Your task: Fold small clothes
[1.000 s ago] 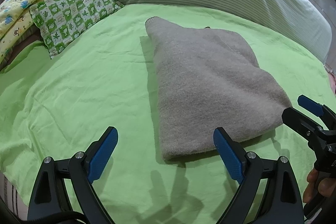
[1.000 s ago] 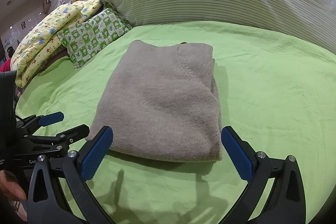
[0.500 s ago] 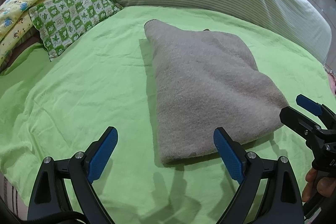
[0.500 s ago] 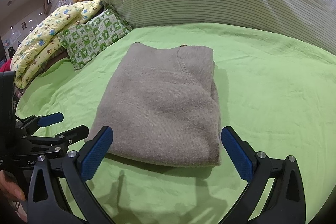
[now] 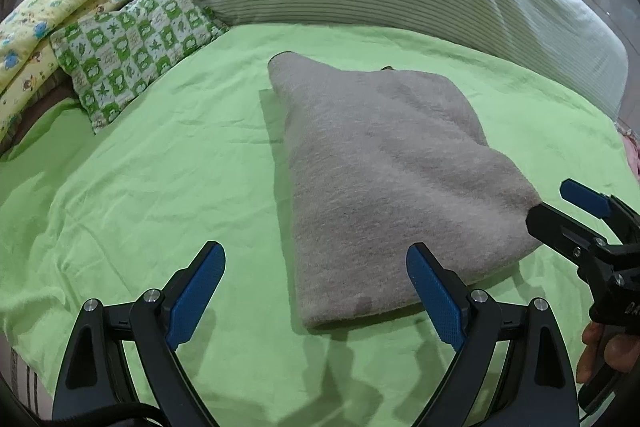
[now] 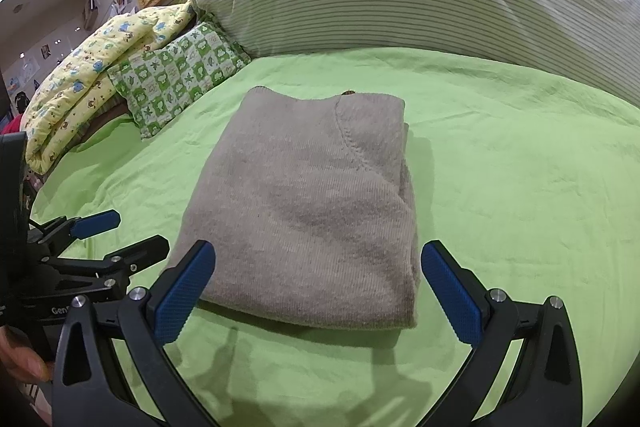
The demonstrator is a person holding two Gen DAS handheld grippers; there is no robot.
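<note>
The left gripper (image 5: 316, 291) hovers wide apart and empty over the near edge of the green bed sheet (image 5: 160, 187), beside the near left corner of the grey knit garment (image 6: 312, 203), which lies folded mid-bed. The right gripper (image 6: 318, 291), equally wide, straddles its near edge. For a clean final fold, pinch both near corners together and carry them evenly to the far edge. Since a second ago both grippers have edged slightly closer; the garment has stayed put.

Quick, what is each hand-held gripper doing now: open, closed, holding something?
Left hand-held gripper: open, holding nothing.
Right hand-held gripper: open, holding nothing, near the folded grey sweater.
</note>
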